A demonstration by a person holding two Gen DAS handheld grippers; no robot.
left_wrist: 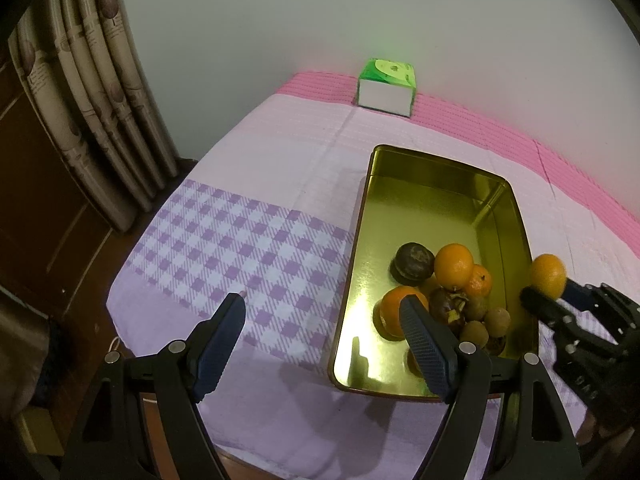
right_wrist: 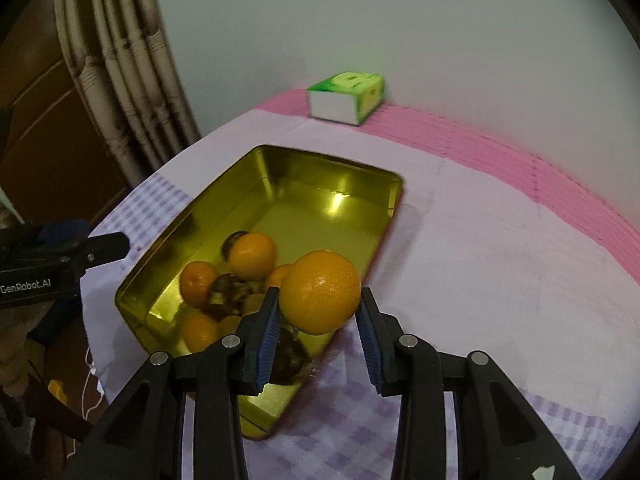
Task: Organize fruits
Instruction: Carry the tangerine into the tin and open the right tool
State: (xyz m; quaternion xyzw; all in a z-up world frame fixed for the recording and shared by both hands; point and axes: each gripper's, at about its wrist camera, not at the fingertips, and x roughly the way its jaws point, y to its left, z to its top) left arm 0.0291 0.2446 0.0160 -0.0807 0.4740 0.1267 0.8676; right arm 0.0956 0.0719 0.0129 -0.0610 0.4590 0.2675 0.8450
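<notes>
Right hand-held gripper (right_wrist: 320, 320) clasped an orange (right_wrist: 320, 298) at lower centre over the gold tin (right_wrist: 296, 160). Left view alone showed left hand-held gripper (left_wrist: 326, 312) spread wide, empty.

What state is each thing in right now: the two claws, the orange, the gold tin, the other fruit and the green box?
Left gripper: open, holding nothing, above the cloth and tin edge.
Right gripper: shut on the orange.
Orange: held in the air at the tin's rim.
Gold tin: lidless, far half bare.
Fruit pile: lying together in the tin's near end.
Green tissue box: resting by the wall, untouched.
</notes>
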